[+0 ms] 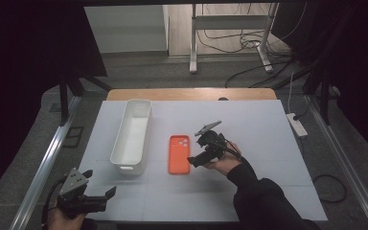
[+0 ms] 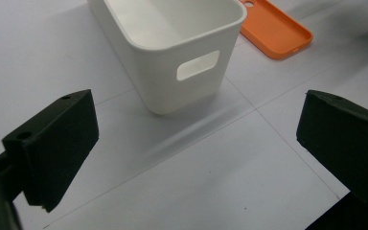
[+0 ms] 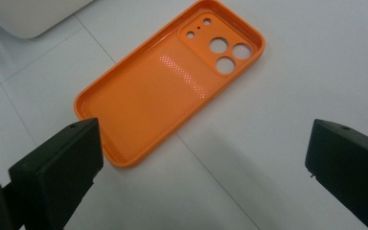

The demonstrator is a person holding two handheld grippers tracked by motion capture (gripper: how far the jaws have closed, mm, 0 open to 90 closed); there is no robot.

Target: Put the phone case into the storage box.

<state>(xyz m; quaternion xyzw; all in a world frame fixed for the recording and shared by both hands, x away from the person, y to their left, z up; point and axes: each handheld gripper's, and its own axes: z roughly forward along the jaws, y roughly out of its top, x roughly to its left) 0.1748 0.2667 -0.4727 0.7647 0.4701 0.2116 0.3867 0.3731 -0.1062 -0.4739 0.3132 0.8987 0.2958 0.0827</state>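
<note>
Right gripper (image 1: 195, 159) sits just beside the right edge of the orange phone case (image 1: 179, 154) in the high view, near the middle of the white table (image 1: 258, 143). Its jaws look apart, with nothing in them. On the other side of the case stands a long white bin (image 1: 132, 135), with a strip of bare table between the two. Down at the near left corner is the left gripper (image 1: 98, 184), well apart from the bin and the case, with lots of open table to its right. Next, the left gripper view shows two black jaws spread wide with only bare table between them. Ahead of them is the short end of the white bin (image 2: 172, 48), with a handle hole (image 2: 197, 65) in its wall, and the phone case (image 2: 275, 28) lies past the bin's corner. Last, the right gripper view shows its jaws wide too, holding nothing. The phone case (image 3: 167, 81) lies flat with its hollow side up, and its near corner is close to one jaw. Beside the case, the table is bare.
</note>
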